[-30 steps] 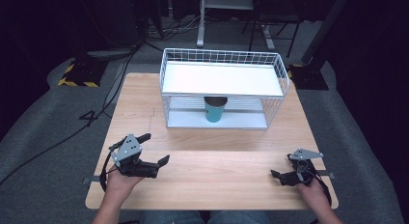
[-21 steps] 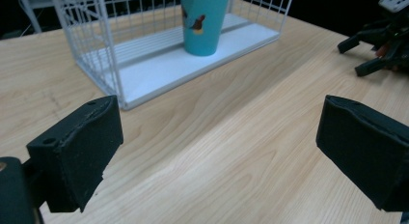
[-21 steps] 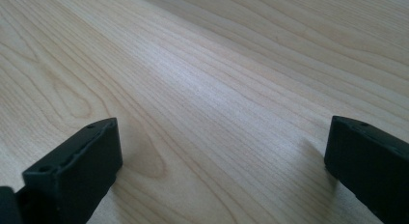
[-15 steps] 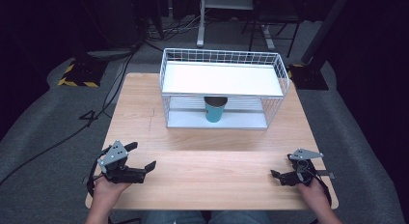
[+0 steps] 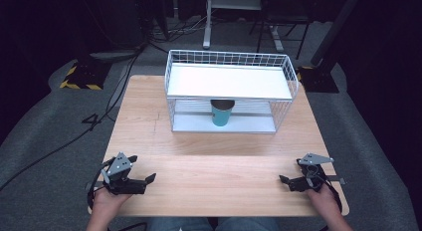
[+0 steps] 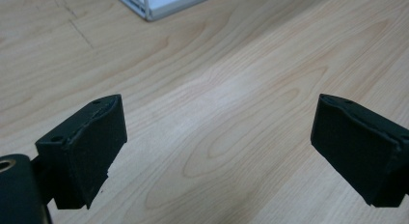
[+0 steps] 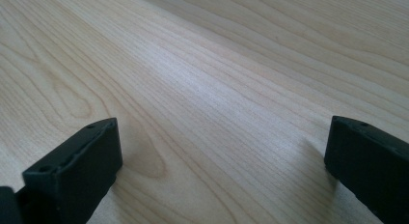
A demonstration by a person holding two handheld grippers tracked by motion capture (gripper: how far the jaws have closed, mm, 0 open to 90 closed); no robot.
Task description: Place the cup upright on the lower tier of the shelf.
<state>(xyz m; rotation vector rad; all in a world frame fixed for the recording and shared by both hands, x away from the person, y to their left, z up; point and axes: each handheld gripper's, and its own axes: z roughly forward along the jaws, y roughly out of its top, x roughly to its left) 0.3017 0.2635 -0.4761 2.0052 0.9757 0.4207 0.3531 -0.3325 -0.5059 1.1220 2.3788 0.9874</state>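
A teal cup (image 5: 221, 113) stands upright on the lower shelf of a white wire rack (image 5: 229, 94) at the back of the wooden table (image 5: 214, 161). My left gripper (image 5: 142, 178) rests at the table's front left corner, open, with bare wood between its jaws (image 6: 217, 137). At the front right, my right gripper (image 5: 286, 181) lies low on the wood, also open and holding nothing (image 7: 222, 151). A corner of the rack (image 6: 164, 4) shows at the top of the left gripper view.
The rack has a white top shelf (image 5: 229, 81) with a wire rim. Cables (image 5: 99, 116) trail over the grey floor to the left. A stand and chair legs (image 5: 239, 22) sit behind the table.
My left gripper has drawn back toward the front left corner and lowered to the table. The right gripper has stayed put.
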